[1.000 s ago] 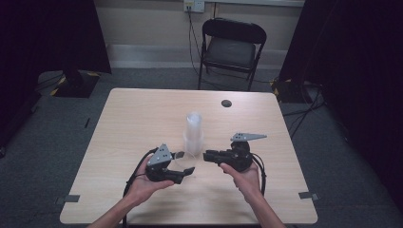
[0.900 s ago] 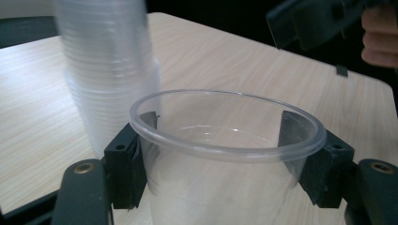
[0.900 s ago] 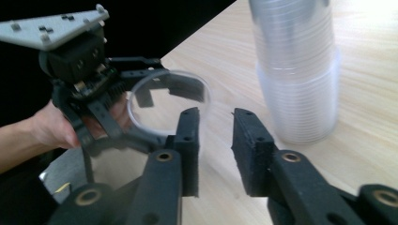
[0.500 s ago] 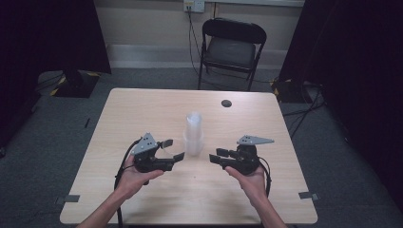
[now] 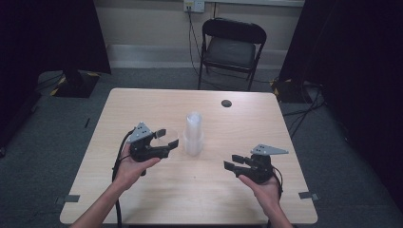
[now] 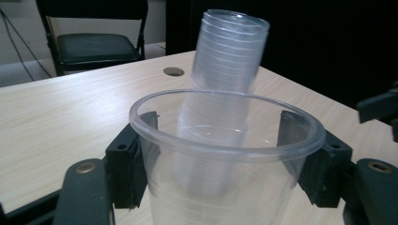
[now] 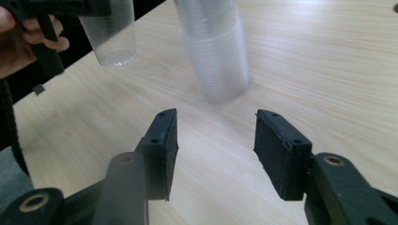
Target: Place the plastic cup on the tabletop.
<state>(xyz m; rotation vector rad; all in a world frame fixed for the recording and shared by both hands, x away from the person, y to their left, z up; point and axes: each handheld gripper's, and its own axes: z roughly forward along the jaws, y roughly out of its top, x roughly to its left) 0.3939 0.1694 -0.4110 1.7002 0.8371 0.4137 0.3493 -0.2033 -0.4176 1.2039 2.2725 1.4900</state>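
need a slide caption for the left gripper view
Left gripper shut on a clear plastic cup, the cup stack standing behind on the wooden table.

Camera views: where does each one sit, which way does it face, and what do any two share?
High view: fixed above the person's side, facing forward and down on the light wooden table; forearms, hands, left gripper, right gripper.
Left gripper view: rides the left gripper, looks along its jaws, which clamp a single clear plastic cup, toward the black folding chair.
Right gripper view: rides the right gripper, jaws open and empty, having just opened.
Shared: all three show the tall stack of clear plastic cups.
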